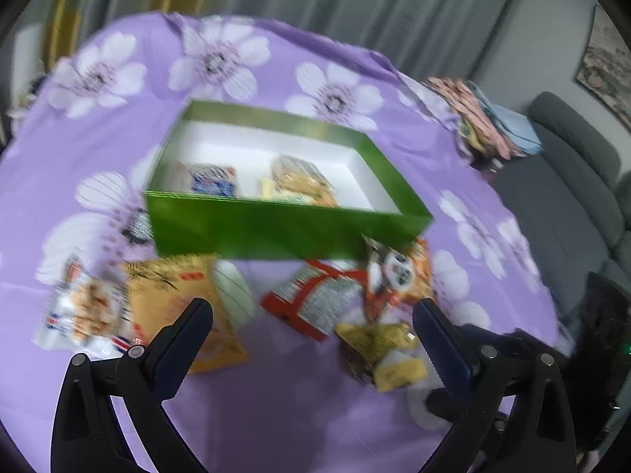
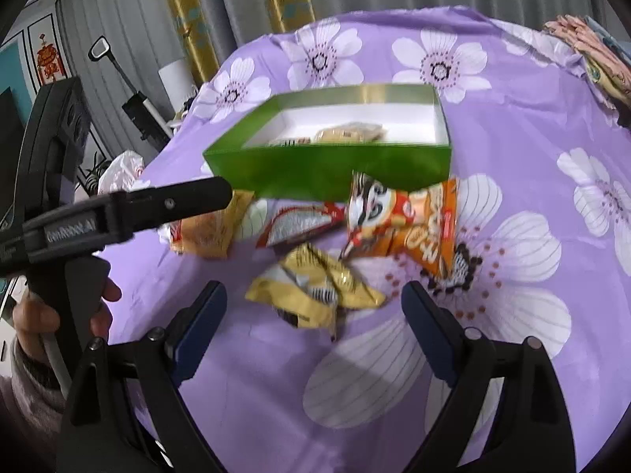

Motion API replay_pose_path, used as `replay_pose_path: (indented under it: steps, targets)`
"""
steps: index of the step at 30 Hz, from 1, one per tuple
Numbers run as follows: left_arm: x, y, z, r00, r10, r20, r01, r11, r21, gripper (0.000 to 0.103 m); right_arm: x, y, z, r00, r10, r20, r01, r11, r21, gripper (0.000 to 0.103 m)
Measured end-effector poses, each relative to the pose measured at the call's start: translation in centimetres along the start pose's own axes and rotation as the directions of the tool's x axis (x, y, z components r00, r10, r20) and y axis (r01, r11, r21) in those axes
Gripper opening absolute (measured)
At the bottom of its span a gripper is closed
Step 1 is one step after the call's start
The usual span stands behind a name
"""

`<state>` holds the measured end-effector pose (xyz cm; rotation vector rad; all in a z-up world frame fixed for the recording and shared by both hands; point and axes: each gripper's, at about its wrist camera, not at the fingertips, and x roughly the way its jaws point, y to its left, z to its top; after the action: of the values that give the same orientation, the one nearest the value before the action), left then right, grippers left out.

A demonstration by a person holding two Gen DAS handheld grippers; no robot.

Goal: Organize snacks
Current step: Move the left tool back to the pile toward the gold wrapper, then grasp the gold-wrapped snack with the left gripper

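A purple flowered tablecloth (image 2: 512, 126) spreads under my green box (image 2: 327, 173), which holds two snack packets. Loose snacks lie before it: an orange panda bag (image 2: 410, 228), then a crumpled yellow packet (image 2: 311, 291). My right gripper (image 2: 315, 315) gapes wide, empty, above that packet. My left gripper (image 1: 311, 323) gapes too, empty.
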<state>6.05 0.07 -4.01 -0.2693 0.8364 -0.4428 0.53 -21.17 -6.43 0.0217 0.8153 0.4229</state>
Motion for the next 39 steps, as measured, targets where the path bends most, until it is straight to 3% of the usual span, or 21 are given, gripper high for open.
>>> replay_pose_path:
  steps: [3,10,17,21,24,26,30,33,37,39]
  targets:
    - [0.7,0.1,-0.2,0.993,-0.109,-0.050,0.107,0.994,-0.029,0.101,0.5,-0.1,-0.7,1.000,0.006,-0.019,-0.006,1.000,-0.005,0.091]
    - [2.0,-1.5,-1.1,0.971,-0.215,-0.108,0.215,0.977,-0.014,0.101,1.9,-0.1,-1.1,0.999,0.037,-0.034,-0.036,0.999,0.016,0.091]
    - [3.4,-2.7,-2.1,0.961,-0.225,-0.158,0.228,0.974,0.000,0.101,2.6,0.3,-1.3,0.996,0.080,-0.028,-0.080,0.997,0.011,0.088]
    - [4.1,-2.6,-2.2,0.955,-0.242,-0.170,0.242,0.970,-0.019,0.092,3.1,0.3,-1.1,0.994,0.098,-0.039,-0.098,0.995,0.015,0.078]
    - [4.6,-2.4,-2.4,0.953,-0.241,-0.186,0.239,0.970,-0.032,0.074,3.5,0.3,-1.0,0.993,0.108,-0.053,-0.107,0.994,0.022,0.072]
    - [4.9,-2.2,-2.6,0.949,-0.247,-0.195,0.241,0.969,-0.053,0.071,3.8,0.3,-0.9,0.993,0.103,-0.058,-0.102,0.994,0.023,0.066]
    - [5.0,-1.7,-2.6,0.944,-0.271,-0.190,0.259,0.962,-0.085,0.054,3.9,0.3,-0.9,0.993,0.106,-0.058,-0.105,0.994,0.017,0.057]
    - [4.9,-1.7,-2.7,0.946,-0.266,-0.187,0.255,0.964,-0.081,0.048,4.0,0.4,-0.8,0.994,0.087,-0.065,-0.087,0.996,0.002,0.050]
    - [4.4,-2.3,-2.6,0.954,-0.242,-0.176,0.238,0.970,-0.043,0.043,4.0,0.1,-0.7,0.994,0.088,-0.058,-0.088,0.996,0.005,0.032]
    - [4.3,-2.4,-2.6,0.955,-0.239,-0.175,0.237,0.971,-0.029,0.043,3.8,0.2,-0.8,0.995,0.086,-0.051,-0.086,0.996,-0.013,0.030]
